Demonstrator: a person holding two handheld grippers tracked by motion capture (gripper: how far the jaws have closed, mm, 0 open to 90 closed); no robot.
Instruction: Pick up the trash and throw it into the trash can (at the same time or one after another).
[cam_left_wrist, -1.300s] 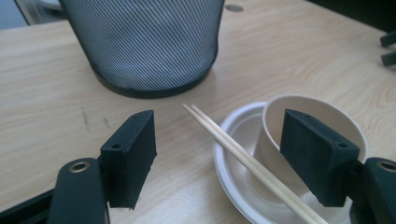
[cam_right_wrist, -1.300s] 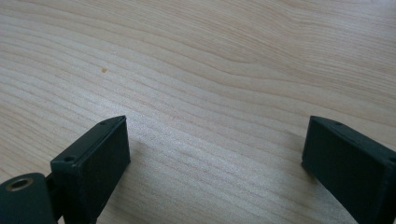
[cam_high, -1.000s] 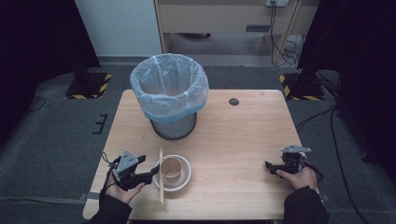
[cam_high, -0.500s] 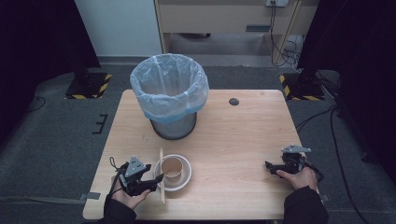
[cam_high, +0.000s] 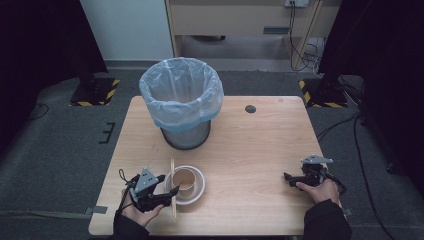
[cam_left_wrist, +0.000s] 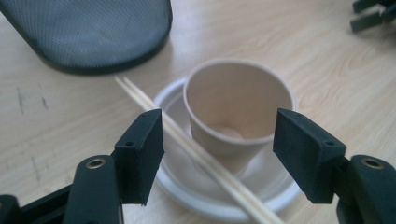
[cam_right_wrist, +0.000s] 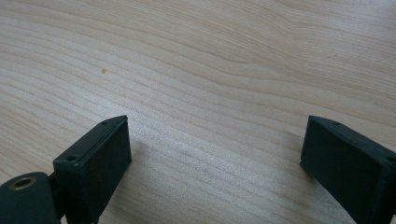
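Observation:
A brown paper cup (cam_high: 184, 178) (cam_left_wrist: 238, 107) stands upright on a white plate (cam_high: 200, 176) (cam_left_wrist: 187, 191) near the table's front left. A pair of wooden chopsticks (cam_high: 173, 192) (cam_left_wrist: 187, 142) lies across the plate's left edge. My left gripper (cam_high: 167, 192) (cam_left_wrist: 219, 156) is open at the plate's left side. Its jaws have just been opening a little; the chopsticks and the cup's near side sit between them, untouched by the pads. My right gripper (cam_high: 289, 177) (cam_right_wrist: 215, 158) is open low over bare wood at the front right.
A black mesh bin (cam_high: 184, 135) (cam_left_wrist: 93, 37) lined with a pale blue bag (cam_high: 181, 92) stands behind the plate. A dark round hole (cam_high: 250, 108) marks the wooden table (cam_high: 250, 150) at the back. Dark floor surrounds the table edges.
My left gripper has shifted slightly to the right, closer to the plate and chopsticks. The right gripper, cup and plate have stayed put.

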